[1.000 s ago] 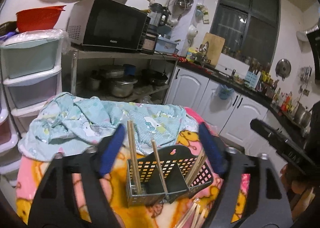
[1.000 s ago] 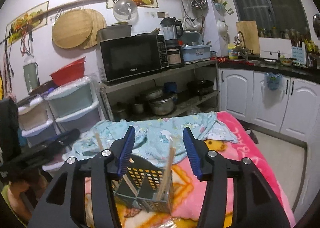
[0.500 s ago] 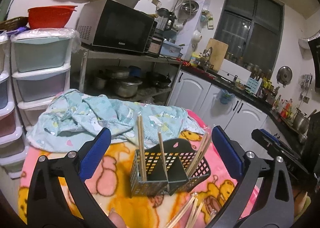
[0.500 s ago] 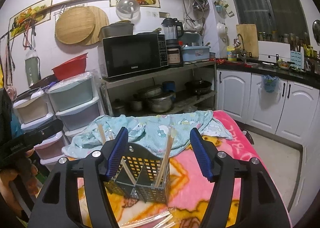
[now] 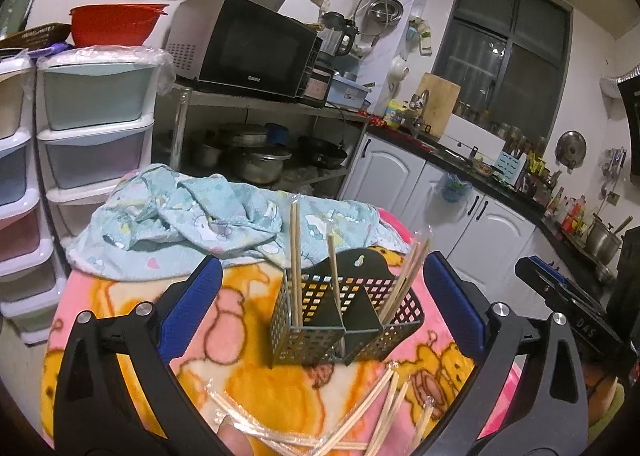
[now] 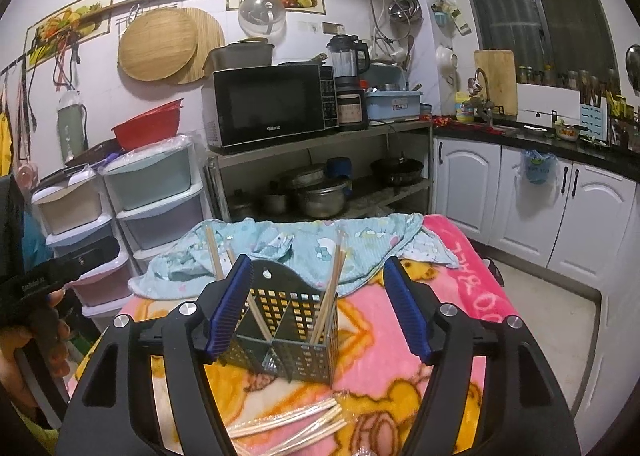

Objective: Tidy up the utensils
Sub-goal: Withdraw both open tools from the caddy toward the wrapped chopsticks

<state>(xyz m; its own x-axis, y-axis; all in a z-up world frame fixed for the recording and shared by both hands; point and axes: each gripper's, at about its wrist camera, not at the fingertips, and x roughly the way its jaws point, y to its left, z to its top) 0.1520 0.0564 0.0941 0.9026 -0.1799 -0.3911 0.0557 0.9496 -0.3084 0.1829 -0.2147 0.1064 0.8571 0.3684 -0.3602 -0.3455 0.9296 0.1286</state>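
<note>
A black perforated utensil holder (image 5: pixel 344 316) stands on the cartoon blanket (image 5: pixel 248 372), with wooden chopsticks upright in its compartments. It also shows in the right wrist view (image 6: pixel 286 330). Loose chopsticks in clear plastic wrap (image 5: pixel 360 420) lie in front of it, also visible in the right wrist view (image 6: pixel 296 424). My left gripper (image 5: pixel 320 304) is open and empty, its blue pads wide on either side of the holder. My right gripper (image 6: pixel 318 310) is open and empty, framing the holder from nearer.
A light blue cloth (image 5: pixel 208 216) is bunched on the far side of the blanket. Plastic drawers (image 6: pixel 156 192) stand at the left, a shelf with a microwave (image 6: pixel 272 104) and pots behind, white cabinets (image 6: pixel 560 208) at the right.
Both grippers have opened wider and pulled back and up from the holder. The loose wrapped chopsticks in front of it have come into view.
</note>
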